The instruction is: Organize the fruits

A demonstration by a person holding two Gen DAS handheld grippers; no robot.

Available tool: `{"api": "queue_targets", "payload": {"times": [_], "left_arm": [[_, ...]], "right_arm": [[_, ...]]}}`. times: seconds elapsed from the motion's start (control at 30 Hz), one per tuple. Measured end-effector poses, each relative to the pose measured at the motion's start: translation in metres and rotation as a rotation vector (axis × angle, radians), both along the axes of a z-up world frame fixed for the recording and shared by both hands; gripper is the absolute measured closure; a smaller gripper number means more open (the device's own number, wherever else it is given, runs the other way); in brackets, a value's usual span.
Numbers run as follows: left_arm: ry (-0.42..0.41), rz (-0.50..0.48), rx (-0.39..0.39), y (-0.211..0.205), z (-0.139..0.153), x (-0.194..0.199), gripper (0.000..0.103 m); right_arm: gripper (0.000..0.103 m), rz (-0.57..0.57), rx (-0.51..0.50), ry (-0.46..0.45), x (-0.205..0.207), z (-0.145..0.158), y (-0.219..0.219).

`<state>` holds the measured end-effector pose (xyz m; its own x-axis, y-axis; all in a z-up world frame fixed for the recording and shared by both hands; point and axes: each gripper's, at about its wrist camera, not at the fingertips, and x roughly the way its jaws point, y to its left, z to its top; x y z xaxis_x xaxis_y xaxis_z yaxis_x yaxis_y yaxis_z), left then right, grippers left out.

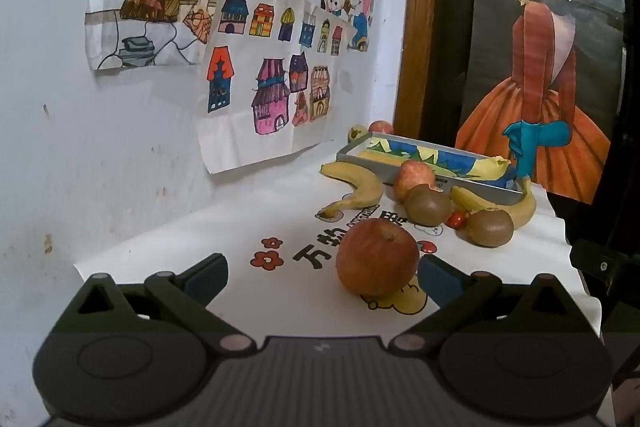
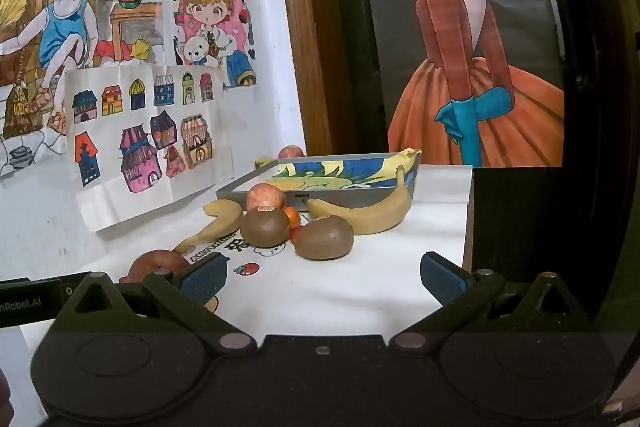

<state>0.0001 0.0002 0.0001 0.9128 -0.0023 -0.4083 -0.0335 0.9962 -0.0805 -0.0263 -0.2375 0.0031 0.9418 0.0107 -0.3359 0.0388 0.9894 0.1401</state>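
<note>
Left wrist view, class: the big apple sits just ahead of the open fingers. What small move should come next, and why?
Probably ease the left gripper forward and slightly right so its fingers straddle the big apple. The fingers stand wide open, the apple rests on the white cloth off-centre toward the right finger, and the tray holds no fruit yet.

The left gripper (image 1: pixel 324 277) hangs with jaws spread wide over the white printed cloth (image 1: pixel 240 227), a red apple (image 1: pixel 377 257) just ahead between its fingertips. Beyond lie two kiwis (image 1: pixel 428 205), bananas (image 1: pixel 360 187) and a grey tray (image 1: pixel 472 185).
</note>
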Motion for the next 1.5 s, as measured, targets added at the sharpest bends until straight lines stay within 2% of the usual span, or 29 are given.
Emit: {"api": "queue_targets", "payload": {"times": [0.53, 1.5], "left_arm": [[0.002, -0.005, 0.004, 0.0003, -0.0094, -0.0011, 0.000], [0.026, 0.002, 0.001, -0.0015, -0.0073, 0.0008, 0.000]], "right_arm": [[0.001, -0.001, 0.003, 0.020, 0.0028, -0.0003, 0.0010], [0.001, 0.003, 0.005, 0.029, 0.0048, 0.0000, 0.0011]]}}
